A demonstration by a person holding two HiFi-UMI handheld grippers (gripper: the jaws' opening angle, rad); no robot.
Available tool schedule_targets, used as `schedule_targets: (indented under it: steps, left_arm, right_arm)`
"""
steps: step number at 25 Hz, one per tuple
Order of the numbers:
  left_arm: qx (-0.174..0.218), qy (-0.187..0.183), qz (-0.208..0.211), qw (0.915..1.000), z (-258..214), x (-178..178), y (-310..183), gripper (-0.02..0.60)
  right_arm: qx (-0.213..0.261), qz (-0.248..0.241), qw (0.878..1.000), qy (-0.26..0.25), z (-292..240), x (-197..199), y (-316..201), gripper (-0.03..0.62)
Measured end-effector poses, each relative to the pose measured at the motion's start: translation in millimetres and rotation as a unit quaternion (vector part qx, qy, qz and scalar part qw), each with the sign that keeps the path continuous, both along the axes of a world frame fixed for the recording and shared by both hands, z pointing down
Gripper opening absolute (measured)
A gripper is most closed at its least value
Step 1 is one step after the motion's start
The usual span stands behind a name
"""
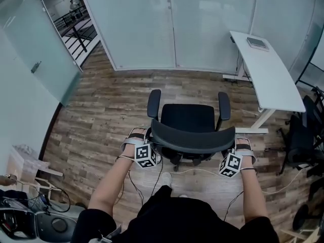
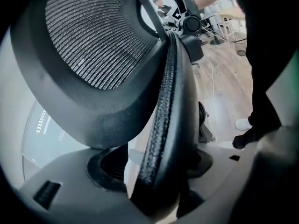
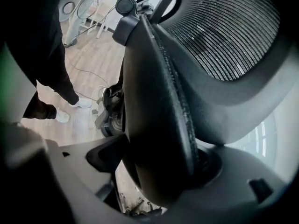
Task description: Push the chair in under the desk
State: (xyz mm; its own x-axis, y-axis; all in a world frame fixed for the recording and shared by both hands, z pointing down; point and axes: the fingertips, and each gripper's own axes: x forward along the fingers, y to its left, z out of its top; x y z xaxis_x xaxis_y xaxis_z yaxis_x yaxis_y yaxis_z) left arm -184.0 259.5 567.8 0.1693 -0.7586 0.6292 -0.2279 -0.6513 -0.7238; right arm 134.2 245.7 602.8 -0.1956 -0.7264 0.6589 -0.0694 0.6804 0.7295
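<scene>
**Lining up the chair for a push toward two o'clock**

I am standing at six o'clock of the chair (image 1: 187, 119), with its backrest (image 1: 192, 138) running nine to three right in front of me. The left gripper (image 1: 137, 135) is sitting astride the backrest's nine o'clock end. Its jaws are standing wide, with a sliver of light showing on one side, so I am reading it as around the rim and not clamping. The right gripper (image 1: 243, 145) is sitting at the three o'clock end, jaws also wide, and there the rim is filling the gap and seems to be pressing both pads.

The desk (image 1: 268, 70) is lying at about two o'clock from the chair, its long axis running from twelve toward four, and the seat is facing twelve, so I am judging that a turn is needed before any straight push. The right gripper is the nearer one to the desk.

The desk's foot (image 1: 251, 130) is lying just beside the right armrest (image 1: 224, 105), and a second chair (image 1: 301, 135) is crowding three o'clock. The floor (image 1: 111, 100) is giving open room from nine round to twelve, up to the glass wall (image 1: 172, 24).
</scene>
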Motion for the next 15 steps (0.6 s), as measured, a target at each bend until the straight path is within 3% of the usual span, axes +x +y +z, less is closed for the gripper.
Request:
schedule_targets:
  steps: [15]
  left_arm:
    - [0.0,-0.012,0.048,0.9988,1,-43,-87,0.301]
  right_arm:
    - [0.007,0.044,0.999,0.005,0,-44,-49,0.407]
